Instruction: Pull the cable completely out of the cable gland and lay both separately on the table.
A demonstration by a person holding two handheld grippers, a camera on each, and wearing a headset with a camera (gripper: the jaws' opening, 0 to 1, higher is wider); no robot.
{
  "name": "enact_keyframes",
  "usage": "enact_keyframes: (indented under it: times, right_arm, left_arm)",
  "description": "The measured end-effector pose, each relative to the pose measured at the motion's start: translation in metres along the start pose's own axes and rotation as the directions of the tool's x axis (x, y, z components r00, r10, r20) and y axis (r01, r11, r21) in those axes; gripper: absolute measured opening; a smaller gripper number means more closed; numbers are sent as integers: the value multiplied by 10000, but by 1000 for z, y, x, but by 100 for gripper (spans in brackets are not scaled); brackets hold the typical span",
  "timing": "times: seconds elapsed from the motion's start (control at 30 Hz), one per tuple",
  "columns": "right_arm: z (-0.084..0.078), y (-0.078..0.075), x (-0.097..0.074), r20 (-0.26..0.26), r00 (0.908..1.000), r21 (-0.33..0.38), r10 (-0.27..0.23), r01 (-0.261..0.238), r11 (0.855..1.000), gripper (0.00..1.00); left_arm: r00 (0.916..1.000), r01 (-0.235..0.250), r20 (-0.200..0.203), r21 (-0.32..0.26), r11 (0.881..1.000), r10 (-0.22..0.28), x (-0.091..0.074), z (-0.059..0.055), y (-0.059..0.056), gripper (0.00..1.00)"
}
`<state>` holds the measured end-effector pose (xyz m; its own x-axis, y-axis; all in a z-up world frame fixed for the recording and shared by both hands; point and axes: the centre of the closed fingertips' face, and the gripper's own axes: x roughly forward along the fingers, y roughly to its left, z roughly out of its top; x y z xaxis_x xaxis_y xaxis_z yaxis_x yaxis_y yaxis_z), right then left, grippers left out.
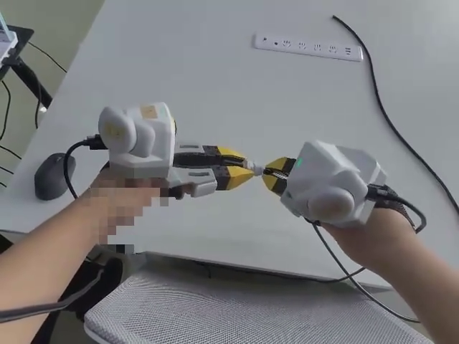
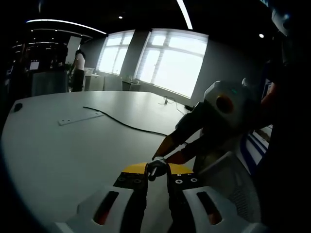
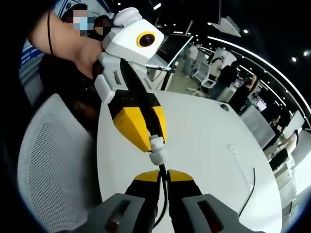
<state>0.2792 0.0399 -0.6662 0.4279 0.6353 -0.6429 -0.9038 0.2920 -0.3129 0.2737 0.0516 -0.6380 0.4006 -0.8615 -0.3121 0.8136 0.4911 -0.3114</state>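
Hovering over one white surface [image 1: 215,79], two grippers, tip to tip; left gripper [image 1: 248,173] fingers pinch one small white cable gland [image 3: 158,149]; right gripper [image 1: 269,174] fingers pinch one thin black cable [image 3: 163,182] running into it.

Left gripper [image 1: 251,172]: white rounded housing with a tan sticker [image 1: 150,111] on top; black jaws with yellow tips.
Right gripper [image 1: 269,174]: white rounded housing with a small green light [image 1: 300,162]; yellow-tipped jaws.
Jaw plates: black, set with small screws [image 2: 178,180]; orange slots [image 2: 104,212] in the white base behind.
Left cable [image 1: 72,154]: black, at the housing's rear.
Right cable [image 1: 401,208]: black, looped.
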Motion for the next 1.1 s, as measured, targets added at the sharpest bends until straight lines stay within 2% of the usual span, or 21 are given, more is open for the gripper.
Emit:
enact_keyframes:
  times: [0.13,0.43,0.5,0.6,0.67,0.83,0.97,1.1]
  right_arm:
    - [-3,0,-1,-32,10000,113,-6,7,9999,0]
    - [-14,-5,-2,-124,9999,1035,12,1,9946,0]
    - [-17,-3,-1,-92,9998,1831,169,-150,9830,0]
    - [-27,-7,1,-298,9995,2019,97,-35,9794,0]
    - [-34,-6,0,-387,9991,2439,172,-73,9698,0]
    - [-46,-5,-1,-420,9988,2928,258,-124,9561,0]
    - [-49,-3,0,-420,9983,3328,411,-248,9427,0]
    - [-51,0,1,-437,9978,3329,492,-318,9424,0]
  left_arm:
    - [10000,80,0,3,10000,-80,0,1,-2,15]
    - [9999,100,9,-14,9999,-100,1,2,-3,15]
    - [9999,126,-40,-28,9999,-126,0,1,-4,15]
    - [9999,106,-29,-22,9999,-106,-1,1,-3,15]
    - [10000,64,-21,-61,10000,-64,-3,1,-1,15]
    - [10000,71,-15,-127,9999,-71,-4,1,0,15]
    - [9999,109,-57,-146,9998,-110,-3,0,-2,15]
    - [9998,152,-137,-136,9998,-154,-2,-3,-3,15]
